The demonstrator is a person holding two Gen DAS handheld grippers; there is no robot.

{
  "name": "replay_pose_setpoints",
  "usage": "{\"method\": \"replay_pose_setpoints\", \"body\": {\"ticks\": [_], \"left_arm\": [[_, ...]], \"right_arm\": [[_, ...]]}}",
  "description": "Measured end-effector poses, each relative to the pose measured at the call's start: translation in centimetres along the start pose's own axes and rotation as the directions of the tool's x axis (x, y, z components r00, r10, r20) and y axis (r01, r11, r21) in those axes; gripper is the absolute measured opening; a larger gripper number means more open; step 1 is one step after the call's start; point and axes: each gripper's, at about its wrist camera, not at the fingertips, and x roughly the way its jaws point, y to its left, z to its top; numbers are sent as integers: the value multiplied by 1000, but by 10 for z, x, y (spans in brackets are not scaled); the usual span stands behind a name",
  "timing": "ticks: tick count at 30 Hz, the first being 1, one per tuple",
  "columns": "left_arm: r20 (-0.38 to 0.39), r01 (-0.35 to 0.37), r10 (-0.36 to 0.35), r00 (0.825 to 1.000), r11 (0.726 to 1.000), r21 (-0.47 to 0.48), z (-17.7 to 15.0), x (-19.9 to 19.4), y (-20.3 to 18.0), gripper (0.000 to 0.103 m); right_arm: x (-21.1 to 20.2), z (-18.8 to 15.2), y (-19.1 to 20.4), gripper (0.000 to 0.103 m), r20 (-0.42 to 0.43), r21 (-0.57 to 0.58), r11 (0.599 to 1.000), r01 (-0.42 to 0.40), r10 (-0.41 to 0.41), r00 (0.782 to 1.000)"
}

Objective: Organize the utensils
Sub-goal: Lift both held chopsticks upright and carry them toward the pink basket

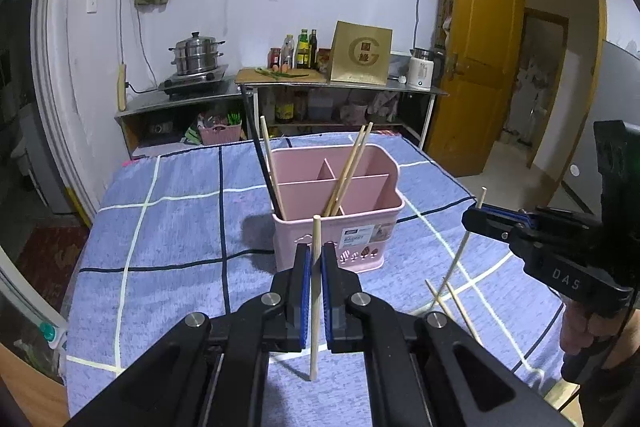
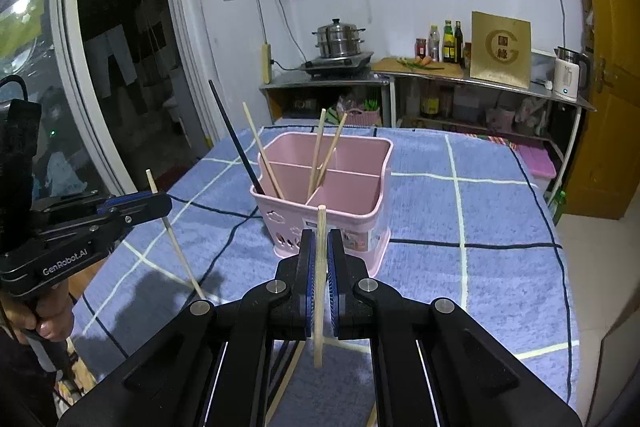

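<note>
Two chopsticks held upright, pink caddy dead ahead

The left gripper (image 1: 315, 269) is clamped on a chopstick (image 1: 315, 239); the right gripper (image 2: 320, 263) pinches another chopstick (image 2: 321, 227). The caddy (image 1: 340, 211) stands ahead of both, seemingly nearer the right.

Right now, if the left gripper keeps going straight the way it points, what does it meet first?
Probably the pink utensil basket: the left gripper, shut on a wooden chopstick, faces its front wall, though the gap is unclear.

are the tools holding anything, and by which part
Each holds one wooden chopstick upright. Left tool grips its chopstick above the middle; right tool grips its chopstick likewise.
</note>
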Motion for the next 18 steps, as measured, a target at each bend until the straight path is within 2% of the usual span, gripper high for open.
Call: {"method": "replay_pose_setpoints", "body": {"ticks": [18], "left_arm": [[1, 35, -35, 999, 999, -14, 4, -10, -5, 5]], "right_arm": [[-12, 1, 0, 6, 23, -9, 1000, -5, 5, 1000]]}}
